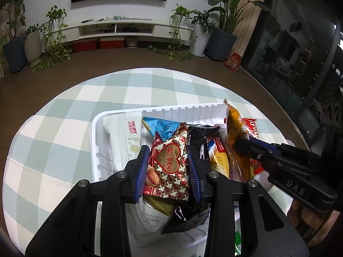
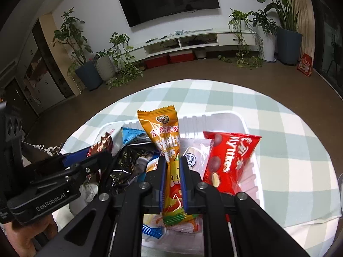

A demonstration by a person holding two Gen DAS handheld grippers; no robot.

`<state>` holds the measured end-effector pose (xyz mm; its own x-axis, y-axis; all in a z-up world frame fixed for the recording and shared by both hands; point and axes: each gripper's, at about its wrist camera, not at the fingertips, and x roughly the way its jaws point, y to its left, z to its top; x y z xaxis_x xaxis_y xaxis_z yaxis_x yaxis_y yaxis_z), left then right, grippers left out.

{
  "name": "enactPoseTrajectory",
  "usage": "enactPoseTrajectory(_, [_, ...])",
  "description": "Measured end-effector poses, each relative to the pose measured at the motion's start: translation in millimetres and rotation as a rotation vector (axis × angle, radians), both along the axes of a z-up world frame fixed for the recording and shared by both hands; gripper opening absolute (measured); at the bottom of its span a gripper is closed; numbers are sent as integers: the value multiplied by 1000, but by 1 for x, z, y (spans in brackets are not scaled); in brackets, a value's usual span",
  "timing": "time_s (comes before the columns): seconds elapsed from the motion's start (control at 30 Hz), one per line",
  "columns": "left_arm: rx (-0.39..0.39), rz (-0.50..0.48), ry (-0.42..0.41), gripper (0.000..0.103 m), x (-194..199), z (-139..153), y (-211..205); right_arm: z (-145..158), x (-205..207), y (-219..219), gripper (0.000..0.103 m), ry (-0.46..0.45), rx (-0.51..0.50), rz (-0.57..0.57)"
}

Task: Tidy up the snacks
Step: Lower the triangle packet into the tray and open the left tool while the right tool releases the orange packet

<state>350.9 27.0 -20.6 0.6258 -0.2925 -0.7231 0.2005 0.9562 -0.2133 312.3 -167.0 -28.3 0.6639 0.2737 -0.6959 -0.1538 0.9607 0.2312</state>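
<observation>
Nearest the left wrist camera, the left gripper (image 1: 168, 169) is clamped on a red-and-gold packet with a heart and almonds (image 1: 169, 165), its blue-padded fingers (image 1: 142, 169) pressing both side edges. The packet stands upright over the white tray (image 1: 96, 141). Under it lie a black wrapper (image 1: 199, 141) and a white pouch (image 1: 126, 141), with a light blue packet (image 1: 163, 128) just behind.

In the right wrist view, the right gripper (image 2: 172, 182) is closed tight on an orange candy packet (image 2: 165, 141), which stands upright with its crimped top pointing away from the camera. Just to its right a red Mylikes bag (image 2: 227, 160) leans against the tray's inner wall. Clear-wrapped pieces sit between the two, though their labels are too blurred to read. Seen from the left side, the right gripper reaches in from the right with the orange packet raised at the tray's right end.

The tray rests on a bench covered with a green-and-white checked cloth (image 1: 64, 117). Beyond are a brown floor, potted plants (image 2: 85, 53), a low white TV shelf (image 1: 128, 29) with red boxes (image 1: 97, 44) beneath, and a wall-mounted television (image 2: 169, 0).
</observation>
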Motion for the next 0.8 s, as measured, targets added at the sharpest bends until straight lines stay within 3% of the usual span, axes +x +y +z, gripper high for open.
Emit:
enactPoseTrajectory(0.2, [15,12,-1,35,5,-3,-1,-5,3,1,22,2,15,19])
enactPoseTrajectory(0.33, [32,31,-6,51,4,-2,1,-5,2,4,28,-4,8,31])
enactPoseTrajectory(0.5, [39,25,-13,55,1,-2,4,-3,-1,6,32,-22,-5,45])
enactPoseTrajectory(0.53, [45,25,-18,63,-1,-1,4,-2,-1,6,35,-24,-6,46])
enactPoseTrajectory(0.6, [49,23,-27,70,-5,1,5,-1,-3,5,42,-31,-6,46])
enactPoseTrajectory(0.67, [53,19,-35,71,-10,3,5,2,-5,4,54,-45,-4,42])
enactPoseTrajectory(0.73, [67,16,-45,86,-14,5,6,5,-8,1,65,-62,4,28])
enactPoseTrajectory(0.8, [69,15,-54,90,-20,7,6,8,-10,-1,69,-76,15,21])
